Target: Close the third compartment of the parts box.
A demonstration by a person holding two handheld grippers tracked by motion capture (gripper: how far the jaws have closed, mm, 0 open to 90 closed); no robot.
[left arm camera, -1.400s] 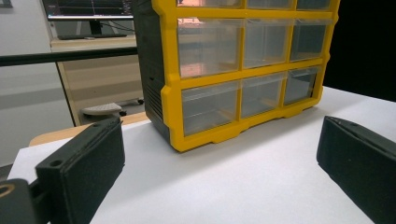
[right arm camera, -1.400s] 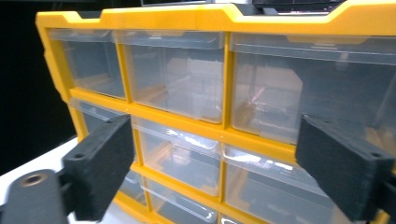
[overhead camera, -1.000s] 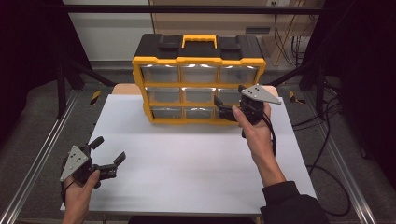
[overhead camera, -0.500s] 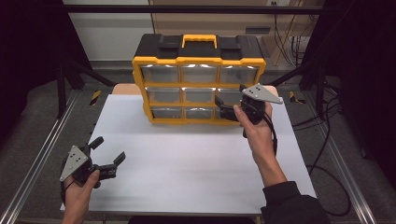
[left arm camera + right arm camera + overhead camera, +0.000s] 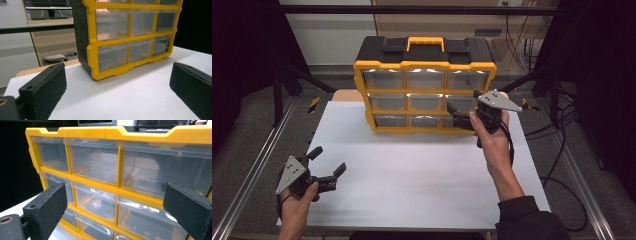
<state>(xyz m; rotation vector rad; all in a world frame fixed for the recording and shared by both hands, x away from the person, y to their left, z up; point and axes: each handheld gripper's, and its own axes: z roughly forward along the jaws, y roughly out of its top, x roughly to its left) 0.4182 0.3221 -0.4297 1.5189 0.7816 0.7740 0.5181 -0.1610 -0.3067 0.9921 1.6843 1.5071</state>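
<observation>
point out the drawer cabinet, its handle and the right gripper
drawer cabinet [image 5: 424, 91], high view, on its yellow front frame
handle [image 5: 425, 41], high view, on the yellow top bar
right gripper [image 5: 455, 115], high view, midway between its fingertips

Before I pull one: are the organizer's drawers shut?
Shut, those on show: the clear drawers sit flush in the organizer's yellow frame; right gripper covers some.

A yellow-framed drawer cabinet [image 5: 424, 85] stands upright at the table's far edge, clear drawers shut.

Honestly can't read any text, brand or number anywhere, not even on the yellow drawer organizer [image 5: 424, 85] mid-frame.
</observation>
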